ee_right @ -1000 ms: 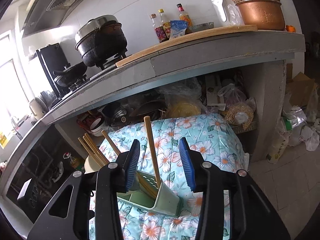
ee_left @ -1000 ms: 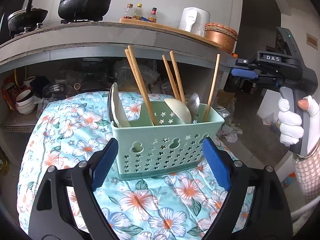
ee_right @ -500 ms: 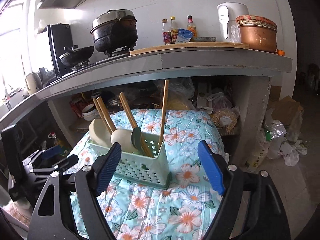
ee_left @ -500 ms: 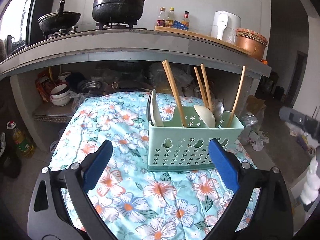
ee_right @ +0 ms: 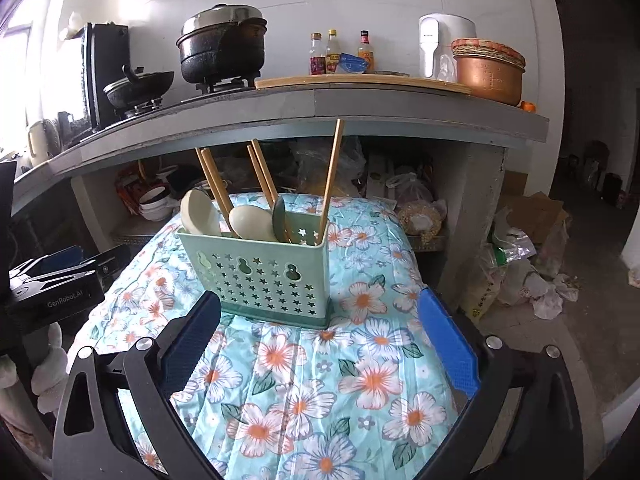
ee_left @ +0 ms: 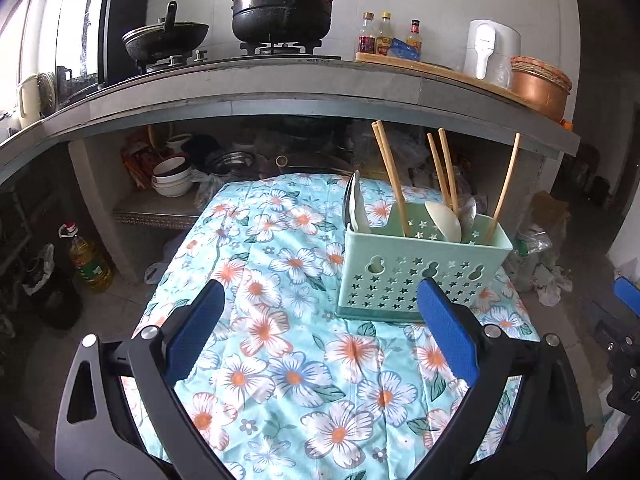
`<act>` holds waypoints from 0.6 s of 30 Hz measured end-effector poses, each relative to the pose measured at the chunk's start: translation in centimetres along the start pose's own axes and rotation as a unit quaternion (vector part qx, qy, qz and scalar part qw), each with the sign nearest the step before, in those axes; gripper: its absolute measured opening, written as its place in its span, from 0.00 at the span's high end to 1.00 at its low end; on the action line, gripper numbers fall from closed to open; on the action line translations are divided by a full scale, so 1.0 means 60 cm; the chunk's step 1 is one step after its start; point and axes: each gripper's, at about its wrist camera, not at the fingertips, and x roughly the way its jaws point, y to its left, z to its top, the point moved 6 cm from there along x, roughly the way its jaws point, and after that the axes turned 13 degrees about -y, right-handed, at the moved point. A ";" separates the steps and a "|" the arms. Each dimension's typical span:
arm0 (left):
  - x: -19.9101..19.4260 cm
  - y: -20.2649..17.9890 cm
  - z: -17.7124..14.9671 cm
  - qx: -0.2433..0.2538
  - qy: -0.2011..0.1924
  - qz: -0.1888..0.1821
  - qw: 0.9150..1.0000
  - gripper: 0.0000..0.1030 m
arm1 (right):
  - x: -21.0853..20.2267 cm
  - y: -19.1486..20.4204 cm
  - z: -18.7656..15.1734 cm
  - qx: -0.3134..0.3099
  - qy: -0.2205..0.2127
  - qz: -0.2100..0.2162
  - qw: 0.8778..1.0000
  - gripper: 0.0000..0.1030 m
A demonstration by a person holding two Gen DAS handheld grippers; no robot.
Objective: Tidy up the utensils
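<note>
Nearest, we list our left tongs [ee_left: 320,332] and right tongs [ee_right: 320,340], both spread wide and holding nothing above the floral cloth [ee_left: 288,360] that covers the surface. The tongs' rear bodies are cut off by the frame edges.

In the right wrist view the left tool's housing at the left edge reads "GenRobot.AI"; in the left wrist view the right tool is only a sliver at the right edge.

Next, the mint green utensil caddy [ee_right: 260,272] stands upright on the cloth, ahead of both tongs. It holds wooden chopsticks [ee_right: 332,176], pale spoons [ee_right: 252,222] and a metal spoon [ee_left: 468,216]; their lower ends are hidden by the caddy wall.

Farthest, a counter [ee_right: 320,108] carries a black pot [ee_right: 222,52], sauce bottles [ee_right: 330,54] with unreadable labels, and a copper pot [ee_right: 488,74].
</note>
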 end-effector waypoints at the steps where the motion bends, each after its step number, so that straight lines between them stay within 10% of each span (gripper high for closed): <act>1: -0.004 -0.001 -0.002 -0.002 0.002 0.002 1.000 0.10 | -0.004 -0.003 -0.001 0.001 0.003 -0.005 1.000 0.07; 18: -0.051 -0.054 -0.012 0.002 0.006 -0.013 1.000 0.10 | -0.036 -0.041 -0.012 0.009 0.016 -0.036 0.999 0.06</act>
